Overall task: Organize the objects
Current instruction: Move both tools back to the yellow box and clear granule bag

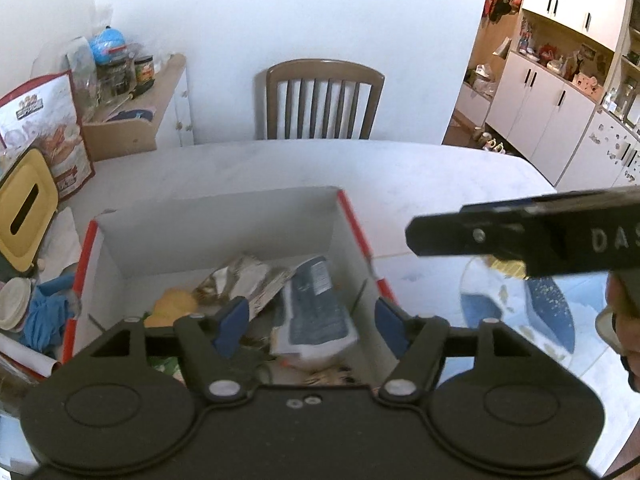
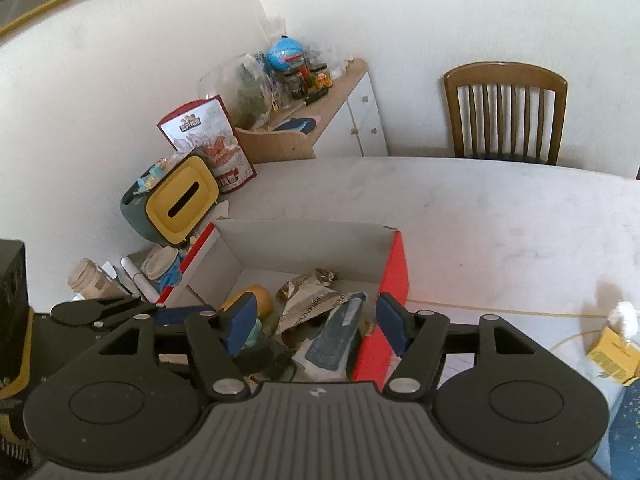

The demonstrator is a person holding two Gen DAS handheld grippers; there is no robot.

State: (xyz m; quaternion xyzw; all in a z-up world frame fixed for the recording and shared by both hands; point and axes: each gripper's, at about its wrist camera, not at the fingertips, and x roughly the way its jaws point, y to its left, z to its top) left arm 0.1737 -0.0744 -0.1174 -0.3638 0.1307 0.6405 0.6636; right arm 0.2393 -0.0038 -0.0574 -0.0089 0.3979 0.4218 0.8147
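Note:
An open cardboard box [image 1: 216,232] with red outer sides stands on the white table [image 1: 400,168]. In it lie a blue-grey packet [image 1: 316,304], a crumpled silver-brown wrapper [image 1: 240,280] and a yellow round item [image 1: 176,302]. My left gripper [image 1: 312,328] hovers open over the box, its blue pads apart, with the packet below them. My right gripper [image 2: 316,326] is open too, above the box's red right wall [image 2: 394,280], over the packet [image 2: 336,336] and wrapper [image 2: 308,300]. The left wrist view shows it side-on at the right [image 1: 520,236].
A yellow-lidded tissue holder [image 2: 180,200], a red snack bag [image 2: 216,140], cups and a blue cloth [image 1: 48,312] crowd the table left of the box. A small yellow carton [image 2: 612,354] lies at the right on a blue-patterned mat [image 1: 520,312]. A wooden chair [image 1: 324,100] stands behind the table.

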